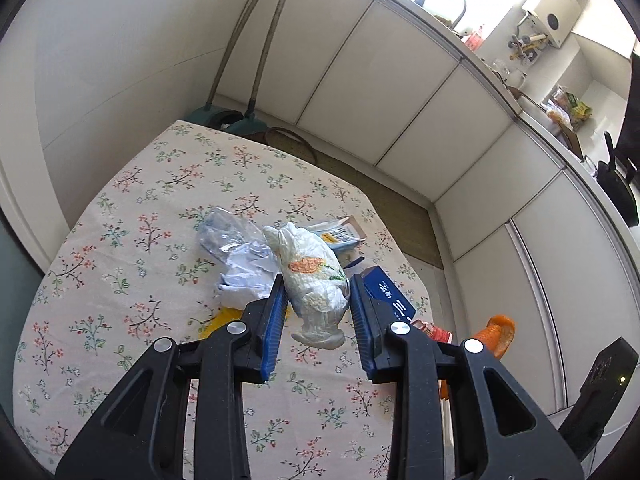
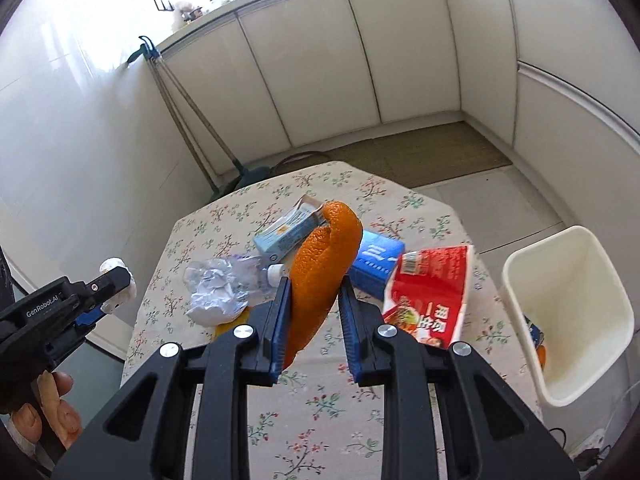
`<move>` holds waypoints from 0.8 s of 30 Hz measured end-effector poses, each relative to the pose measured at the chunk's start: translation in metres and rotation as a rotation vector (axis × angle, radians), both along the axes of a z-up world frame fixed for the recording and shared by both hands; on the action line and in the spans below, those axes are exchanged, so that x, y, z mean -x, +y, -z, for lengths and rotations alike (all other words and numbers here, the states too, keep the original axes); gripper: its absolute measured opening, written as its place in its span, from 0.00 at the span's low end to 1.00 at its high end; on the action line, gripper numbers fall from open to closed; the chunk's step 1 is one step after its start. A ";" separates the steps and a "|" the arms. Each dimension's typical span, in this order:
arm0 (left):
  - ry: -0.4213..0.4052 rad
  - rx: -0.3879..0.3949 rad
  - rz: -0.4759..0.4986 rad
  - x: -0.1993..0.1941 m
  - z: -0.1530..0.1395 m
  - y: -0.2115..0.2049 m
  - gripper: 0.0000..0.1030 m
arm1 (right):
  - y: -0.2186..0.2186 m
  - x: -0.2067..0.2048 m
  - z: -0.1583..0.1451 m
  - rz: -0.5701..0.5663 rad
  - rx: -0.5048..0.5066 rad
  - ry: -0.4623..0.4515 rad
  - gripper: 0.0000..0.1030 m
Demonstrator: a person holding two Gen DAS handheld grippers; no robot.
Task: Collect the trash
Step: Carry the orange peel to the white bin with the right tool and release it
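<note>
Two grippers up over the floral tablecloth [image 1: 120,280], each carrying one piece of trash. Left gripper [image 1: 318,300]: blue pads pinch a wadded white paper towel [image 1: 316,280] printed with orange and green; wad is lifted off the cloth, its lower end hanging free between the fingers. Right gripper [image 2: 314,308]: jaws closed on a long curl of orange peel [image 2: 320,276], peel standing up out of the pads and arching over at its top. Left on the table, bunched near the middle: crushed clear plastic bottle [image 2: 224,276] with white cap, touching crumpled white paper [image 2: 216,306]; something yellow [image 2: 224,326] lies partly under the paper, cannot tell what it is. Light-blue carton [image 2: 288,232], open at its far end, lies behind the peel. Dark-blue box [image 2: 378,266] just beside it, toward the right. Red printed wrapper [image 2: 432,296] at the table's right edge, overlapping the dark-blue box. White bin [image 2: 600,280] stands on the floor just beside that same right edge, mouth tilted toward the camera; some scraps, one orange, show at the bottom. White cabinet doors [image 2: 320,72] run along the far wall, two long-handled tools [image 2: 188,120] leaning in the corner.
</note>
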State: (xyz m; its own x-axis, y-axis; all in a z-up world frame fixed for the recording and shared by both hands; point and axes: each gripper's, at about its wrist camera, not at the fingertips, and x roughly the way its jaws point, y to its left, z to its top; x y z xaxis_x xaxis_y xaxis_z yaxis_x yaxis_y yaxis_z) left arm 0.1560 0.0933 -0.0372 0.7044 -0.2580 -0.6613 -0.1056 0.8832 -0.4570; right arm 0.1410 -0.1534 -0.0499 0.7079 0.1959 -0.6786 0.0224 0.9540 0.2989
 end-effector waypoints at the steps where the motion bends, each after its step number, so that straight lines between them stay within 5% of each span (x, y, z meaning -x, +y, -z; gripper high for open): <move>1: -0.005 -0.008 0.008 0.000 0.000 -0.006 0.30 | -0.007 0.001 -0.002 0.014 0.008 -0.005 0.23; 18: -0.020 -0.086 0.196 -0.003 0.018 -0.120 0.30 | -0.185 0.018 -0.010 0.412 0.132 -0.009 0.27; 20: -0.021 -0.099 0.224 -0.003 0.021 -0.134 0.30 | -0.201 0.022 -0.012 0.441 0.136 -0.004 0.41; 22: -0.026 -0.112 0.247 -0.003 0.022 -0.150 0.30 | -0.213 0.028 -0.015 0.478 0.143 -0.018 0.70; 24: -0.031 -0.123 0.273 -0.004 0.023 -0.166 0.30 | -0.227 0.036 -0.019 0.524 0.163 -0.026 0.85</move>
State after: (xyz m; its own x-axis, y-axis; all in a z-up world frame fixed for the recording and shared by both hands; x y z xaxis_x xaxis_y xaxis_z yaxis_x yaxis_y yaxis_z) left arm 0.1600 -0.0725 -0.0606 0.6400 -0.3601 -0.6788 0.1558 0.9259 -0.3443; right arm 0.1054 -0.3807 -0.0308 0.6992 -0.2933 -0.6520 0.5015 0.8512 0.1549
